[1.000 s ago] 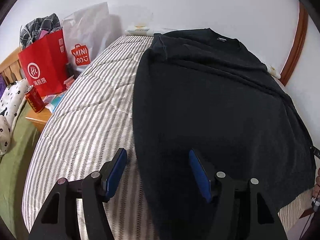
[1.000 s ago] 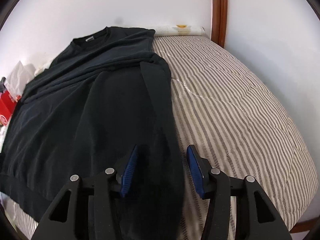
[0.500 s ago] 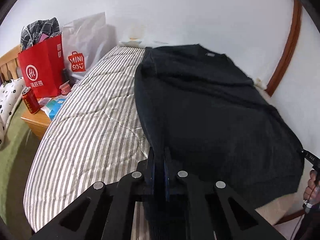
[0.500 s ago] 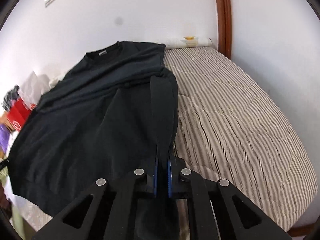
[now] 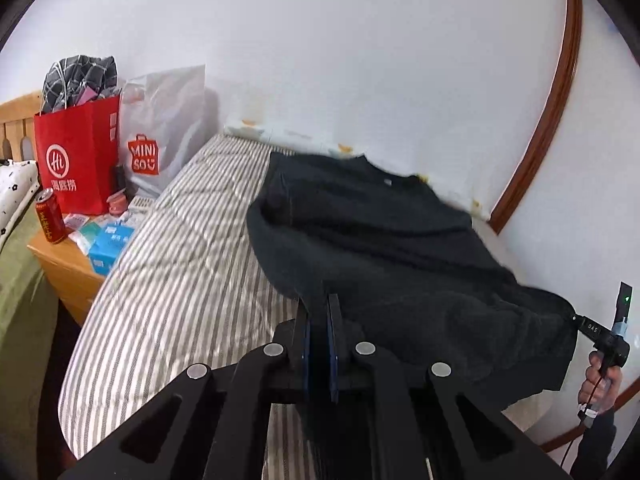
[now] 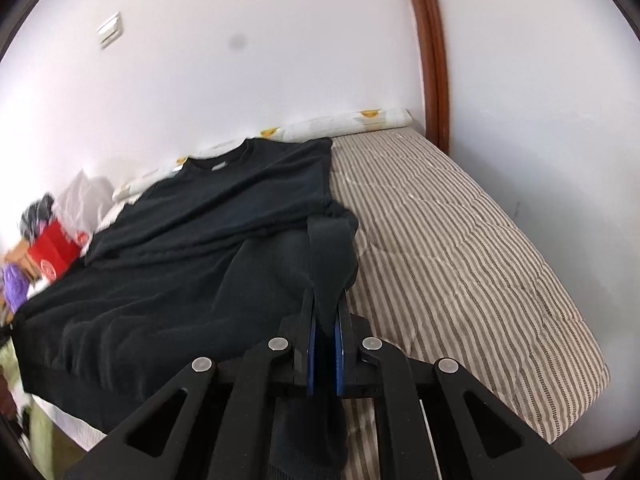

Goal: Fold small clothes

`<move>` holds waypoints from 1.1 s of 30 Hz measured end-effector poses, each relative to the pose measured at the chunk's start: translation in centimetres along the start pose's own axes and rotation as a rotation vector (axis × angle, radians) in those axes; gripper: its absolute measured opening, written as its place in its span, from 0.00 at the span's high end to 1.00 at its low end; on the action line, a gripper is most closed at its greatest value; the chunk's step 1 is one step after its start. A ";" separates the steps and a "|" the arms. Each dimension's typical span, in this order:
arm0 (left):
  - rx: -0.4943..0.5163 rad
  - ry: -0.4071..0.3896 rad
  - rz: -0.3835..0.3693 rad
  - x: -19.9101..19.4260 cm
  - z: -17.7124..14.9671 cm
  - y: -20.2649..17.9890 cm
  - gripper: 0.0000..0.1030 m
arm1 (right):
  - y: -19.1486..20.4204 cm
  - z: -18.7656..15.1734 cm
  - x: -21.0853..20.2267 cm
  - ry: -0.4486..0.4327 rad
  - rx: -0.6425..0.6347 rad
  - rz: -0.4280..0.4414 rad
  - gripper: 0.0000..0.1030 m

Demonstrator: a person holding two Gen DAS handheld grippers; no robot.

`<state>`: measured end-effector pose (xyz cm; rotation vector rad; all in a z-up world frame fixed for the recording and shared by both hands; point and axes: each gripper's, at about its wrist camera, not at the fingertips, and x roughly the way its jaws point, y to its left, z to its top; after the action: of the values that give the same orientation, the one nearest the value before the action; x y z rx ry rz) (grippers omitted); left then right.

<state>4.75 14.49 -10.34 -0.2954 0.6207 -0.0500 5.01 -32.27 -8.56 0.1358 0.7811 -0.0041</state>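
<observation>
A black sweatshirt point(image 5: 380, 240) lies on a striped bed point(image 5: 180, 280), collar toward the far wall. My left gripper point(image 5: 319, 312) is shut on the sweatshirt's bottom hem at its left corner and holds it lifted off the bed. In the right wrist view the sweatshirt point(image 6: 200, 240) spreads to the left. My right gripper point(image 6: 325, 308) is shut on the hem's right corner together with a folded-in sleeve, also raised. The other gripper and the hand on it point(image 5: 604, 344) show at the right edge of the left wrist view.
A wooden nightstand point(image 5: 68, 268) left of the bed bears a red paper bag point(image 5: 76, 160), a white Miniso bag point(image 5: 160, 136), a red can point(image 5: 50, 216) and tissue packs. White walls with a brown wooden trim point(image 6: 432, 52) close the far side. Bare striped mattress point(image 6: 460, 260) lies right of the sweatshirt.
Both grippers closed on the sweatshirt's bottom hem corners, then rose, lifting the hem off the bed; the fabric now hangs and slopes up from the collar end.
</observation>
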 end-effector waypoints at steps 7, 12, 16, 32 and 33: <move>0.004 -0.046 0.031 1.4 3.2 -0.6 0.93 | 0.5 3.7 1.4 -0.040 0.031 0.026 0.93; 0.024 -0.069 0.055 3.0 5.4 -1.0 0.93 | 2.1 6.5 3.0 -0.077 0.002 0.033 0.93; 0.003 -0.078 0.070 4.9 7.2 -1.1 0.93 | 3.5 8.8 4.8 -0.078 -0.035 0.033 0.93; 0.028 -0.016 0.176 15.3 12.3 -1.2 0.93 | 3.9 13.8 15.2 -0.010 0.002 0.047 0.93; 0.029 -0.006 0.183 16.3 12.3 -1.0 0.93 | 3.7 13.9 16.0 0.001 0.011 0.044 0.93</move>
<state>25.18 14.56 -9.73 -0.2099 0.6382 0.1177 26.37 -29.56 -9.60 0.1636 0.7790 0.0330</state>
